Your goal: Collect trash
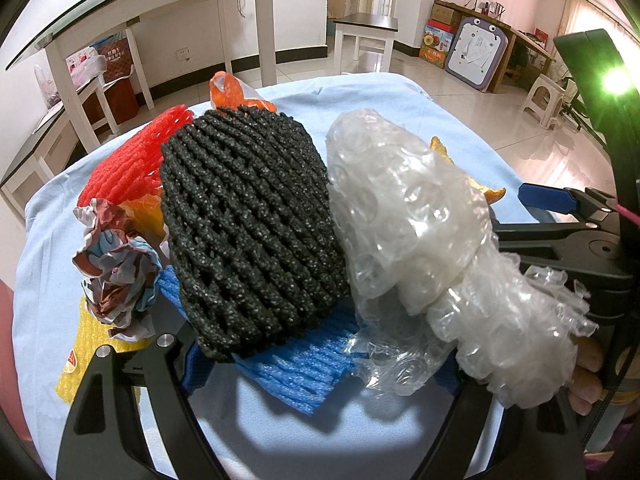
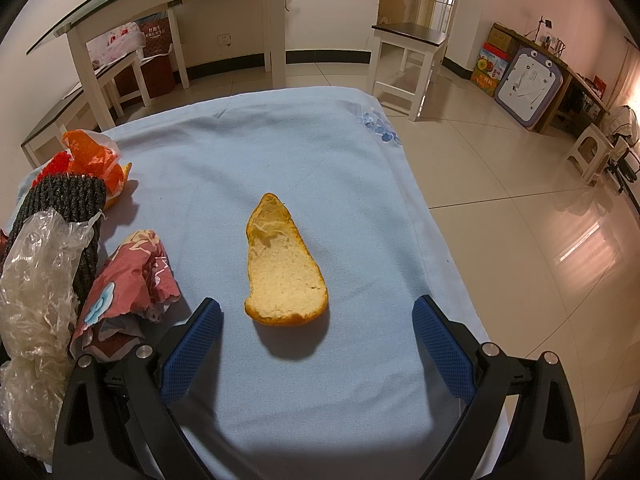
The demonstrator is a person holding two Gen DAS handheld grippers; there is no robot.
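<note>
1. Here, in the right wrist view, the right tongs (image 2: 316,344) gape wide and empty above the blue-clothed tabletop (image 2: 248,152), their blue pads either side of an orange peel (image 2: 285,264) lying pith-up, not touching it.
2. Only this view shows the peel whole; the left view catches just an orange sliver behind the bubble wrap (image 1: 412,216).
3. The left tongs (image 1: 316,364) are mostly buried under trash, so I cannot tell their spread or grip.
4. The left view alone shows the heap: black foam net (image 1: 248,232), red foam net (image 1: 132,160), blue foam net (image 1: 296,372), crumpled paper (image 1: 116,264), yellow foam net (image 1: 84,344).
5. It also shows the right tongs from the side, beside the wrap.
</note>
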